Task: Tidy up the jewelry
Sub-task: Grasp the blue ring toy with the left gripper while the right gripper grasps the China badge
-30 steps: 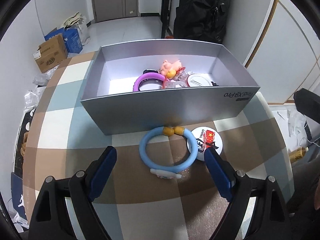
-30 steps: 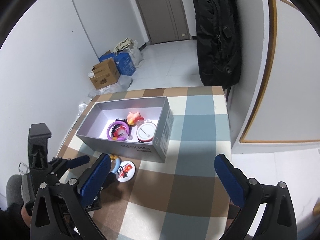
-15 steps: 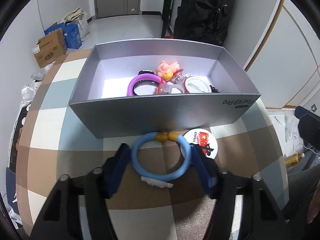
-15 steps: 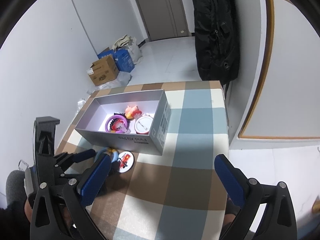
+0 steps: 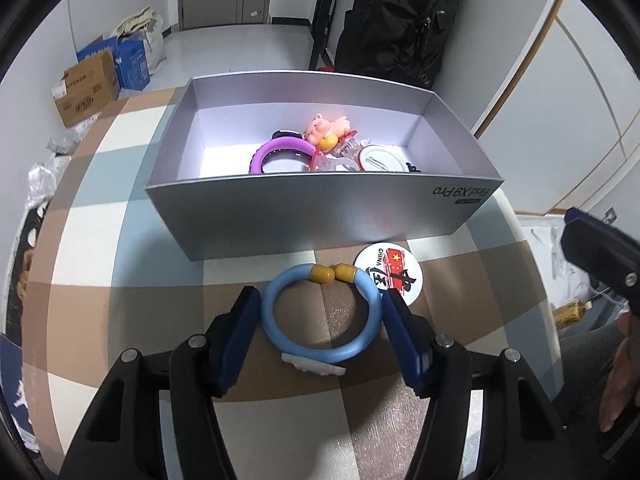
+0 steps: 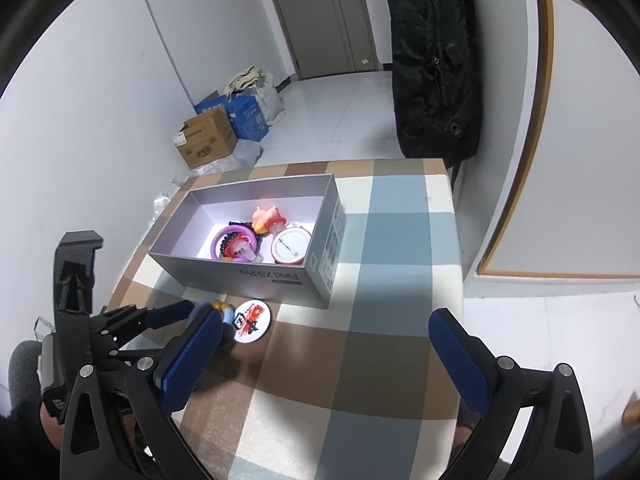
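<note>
A light blue bracelet (image 5: 320, 316) with two yellow beads lies on the checked tablecloth just in front of the grey box (image 5: 320, 212). My left gripper (image 5: 320, 304) has closed its blue pads on both sides of the bracelet. A round white badge (image 5: 394, 274) with red print lies to its right. Inside the box are a purple bracelet (image 5: 280, 152), a pink pig figure (image 5: 326, 128), a clear clip and a white round badge (image 5: 380, 160). My right gripper (image 6: 324, 336) is open and empty above the table, to the right of the left one (image 6: 188, 314).
The grey box (image 6: 256, 276) stands on the left half of the table. Cardboard boxes (image 6: 206, 140) and bags sit on the floor beyond. A black backpack (image 6: 432, 60) hangs at the table's far right corner. Checked cloth (image 6: 380, 360) lies open to the right.
My left gripper moved forward and closed from wide open onto the blue bracelet. My right gripper drew back and up a little, still open.
</note>
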{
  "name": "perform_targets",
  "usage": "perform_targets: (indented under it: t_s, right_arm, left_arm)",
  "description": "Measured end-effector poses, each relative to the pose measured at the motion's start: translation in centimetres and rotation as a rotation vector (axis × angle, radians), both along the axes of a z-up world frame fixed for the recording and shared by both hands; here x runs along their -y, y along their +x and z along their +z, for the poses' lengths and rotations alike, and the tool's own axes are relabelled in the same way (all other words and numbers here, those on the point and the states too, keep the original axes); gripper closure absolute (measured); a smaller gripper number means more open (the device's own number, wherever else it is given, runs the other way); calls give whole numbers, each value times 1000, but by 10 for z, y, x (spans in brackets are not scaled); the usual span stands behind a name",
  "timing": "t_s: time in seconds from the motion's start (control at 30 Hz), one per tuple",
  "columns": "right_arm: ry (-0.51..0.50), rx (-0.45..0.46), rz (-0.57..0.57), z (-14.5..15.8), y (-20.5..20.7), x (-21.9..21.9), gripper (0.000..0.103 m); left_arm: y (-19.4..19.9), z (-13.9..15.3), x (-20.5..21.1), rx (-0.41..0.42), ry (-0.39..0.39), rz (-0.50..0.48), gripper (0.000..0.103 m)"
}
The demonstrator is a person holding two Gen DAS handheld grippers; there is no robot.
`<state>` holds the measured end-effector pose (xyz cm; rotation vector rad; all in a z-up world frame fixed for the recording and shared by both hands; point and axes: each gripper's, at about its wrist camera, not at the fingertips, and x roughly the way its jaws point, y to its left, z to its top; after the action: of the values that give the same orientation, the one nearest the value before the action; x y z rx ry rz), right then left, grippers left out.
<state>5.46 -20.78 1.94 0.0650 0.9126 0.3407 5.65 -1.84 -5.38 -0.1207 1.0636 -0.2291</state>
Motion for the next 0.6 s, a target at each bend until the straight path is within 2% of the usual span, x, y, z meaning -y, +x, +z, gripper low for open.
perform_targets:
  t_s: [0.23, 0.6]
  right_arm:
    - [-3, -29, -7, -8, 2, -1, 0]
    - [6, -118, 54, -31, 11, -26, 0]
  left_arm:
    - [-5, 3, -13, -85, -99, -5, 45]
    - [-11, 20, -46, -58, -227, 43, 45]
